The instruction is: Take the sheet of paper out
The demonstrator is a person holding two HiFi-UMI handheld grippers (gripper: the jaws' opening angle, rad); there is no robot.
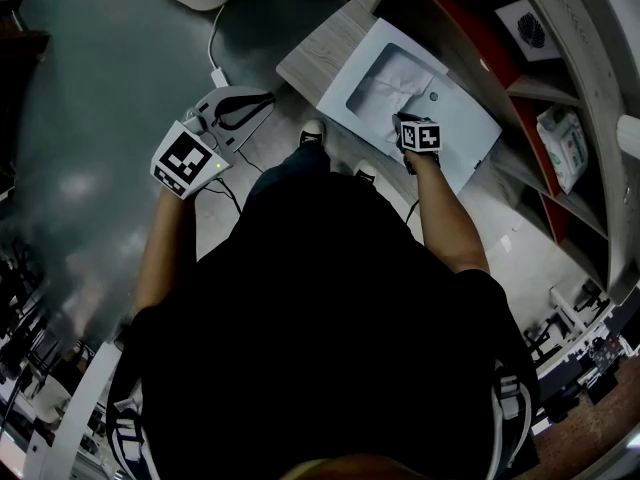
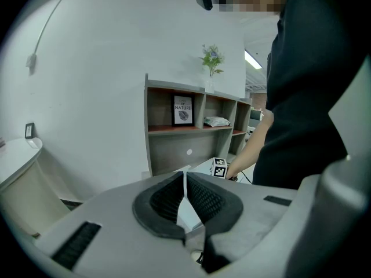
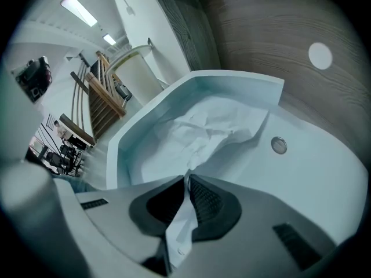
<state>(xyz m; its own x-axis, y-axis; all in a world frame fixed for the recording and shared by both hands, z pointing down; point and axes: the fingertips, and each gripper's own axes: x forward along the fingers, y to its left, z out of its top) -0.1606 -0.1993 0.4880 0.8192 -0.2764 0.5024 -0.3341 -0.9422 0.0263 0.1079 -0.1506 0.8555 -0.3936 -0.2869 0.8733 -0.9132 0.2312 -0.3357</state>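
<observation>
The sheet of paper (image 1: pixel 396 80) (image 3: pixel 204 127) lies crumpled in the hollow of a white basin (image 1: pixel 470 136) (image 3: pixel 327 175). The basin sits on a wood-grain surface (image 1: pixel 318 46) at the foot of a shelf unit (image 1: pixel 535 86) (image 2: pixel 168 146). The right gripper (image 1: pixel 401 121) (image 3: pixel 186 178) points steeply down into the basin. Its jaws are drawn nearly together on 1 edge of the sheet, and a white strip of paper runs down between the 2 pads. A small round metal fitting (image 3: pixel 279 145) is set in the basin's flat rim beside the hollow.

The left gripper (image 1: pixel 266 98) (image 2: pixel 185 176) hangs well apart from the basin, over the grey floor (image 1: pixel 110 108). Its jaws meet at the tips with nothing between them.

The shelf unit has grey wood-look sides and reddish shelves. 1 compartment holds a framed picture (image 2: pixel 183 110), and the next holds a white packet (image 2: pixel 216 121) (image 1: pixel 562 146). A vase of flowers (image 2: pixel 211 62) stands on top of the unit. Behind the unit is a plain white wall (image 2: pixel 93 86) with a dark socket (image 2: pixel 29 130). A white cable (image 1: pixel 213 40) trails across the floor.
</observation>
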